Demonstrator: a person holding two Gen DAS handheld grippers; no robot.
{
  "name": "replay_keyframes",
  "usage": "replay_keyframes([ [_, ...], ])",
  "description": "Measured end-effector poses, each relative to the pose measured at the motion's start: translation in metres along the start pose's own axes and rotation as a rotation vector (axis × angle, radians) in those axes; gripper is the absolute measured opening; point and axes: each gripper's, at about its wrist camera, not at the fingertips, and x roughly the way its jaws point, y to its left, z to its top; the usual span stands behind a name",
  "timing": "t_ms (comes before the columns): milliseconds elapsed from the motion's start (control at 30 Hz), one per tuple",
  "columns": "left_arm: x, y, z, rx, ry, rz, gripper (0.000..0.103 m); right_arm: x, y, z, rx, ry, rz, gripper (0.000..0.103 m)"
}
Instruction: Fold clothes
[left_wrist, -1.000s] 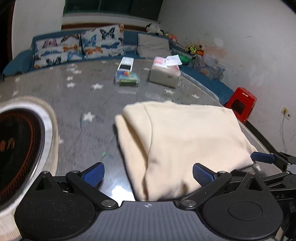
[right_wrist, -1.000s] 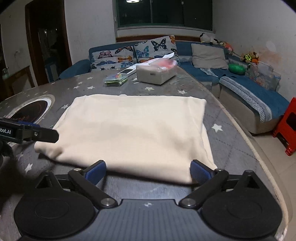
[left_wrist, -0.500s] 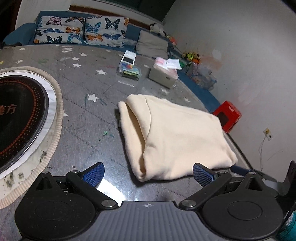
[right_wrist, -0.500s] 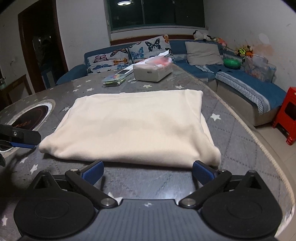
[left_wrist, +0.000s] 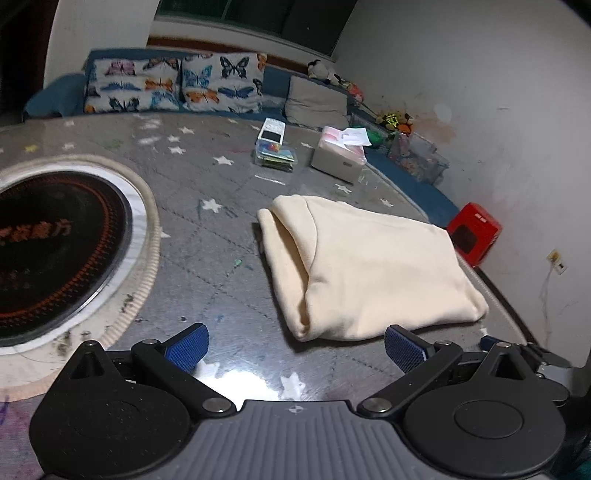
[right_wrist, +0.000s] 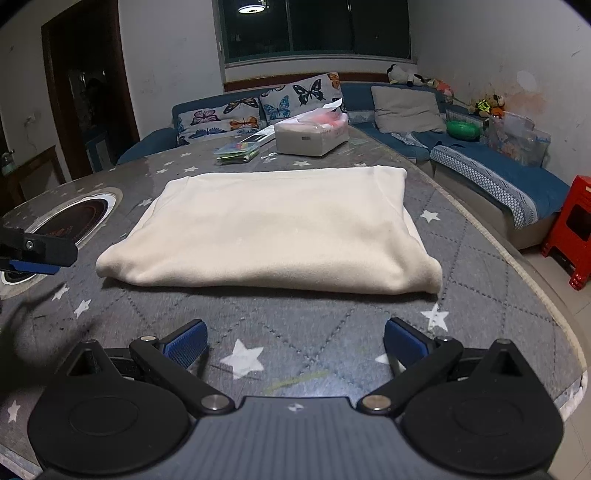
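Looking through your left wrist view, the cream garment (left_wrist: 373, 269) lies folded into a thick rectangle on the star-patterned table (left_wrist: 207, 236), layered edges showing at its near-left corner. Your left gripper (left_wrist: 295, 349) hangs just short of that corner, fingers spread wide and empty. Judged from this, the standoff suits either a release or an approach; one frame cannot settle which. To the garment's left sits the round cooktop (left_wrist: 55, 251), partly cut off by the frame edge. Its lettering is blurred.

Through your right wrist view, the same garment (right_wrist: 273, 232) lies flat and square, well inside the table (right_wrist: 491, 295) rim, a tissue box (right_wrist: 312, 134) beyond it. Your right gripper (right_wrist: 295, 343) sits near the garment's front fold, fingers apart and holding nothing. What kind of garment it is stays hidden inside the folds. The other gripper shows only as a sliver left of the garment.
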Motion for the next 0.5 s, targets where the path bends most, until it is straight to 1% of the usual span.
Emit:
replay_keyframes([
  [133, -0.004, -0.006, -0.004, 0.035, -0.018, 0.044, 0.103, 0.002, 0.007, -0.002, -0.039, 0.005, -0.029, 0.103],
  [367, -0.01, -0.016, -0.012, 0.089, -0.05, 0.11, 0.103, 0.004, 0.009, 0.0, -0.04, 0.026, -0.034, 0.103],
  [500, -0.013, -0.018, -0.013, 0.097, -0.064, 0.121, 0.103, 0.004, 0.009, 0.0, -0.047, 0.026, -0.037, 0.103],
])
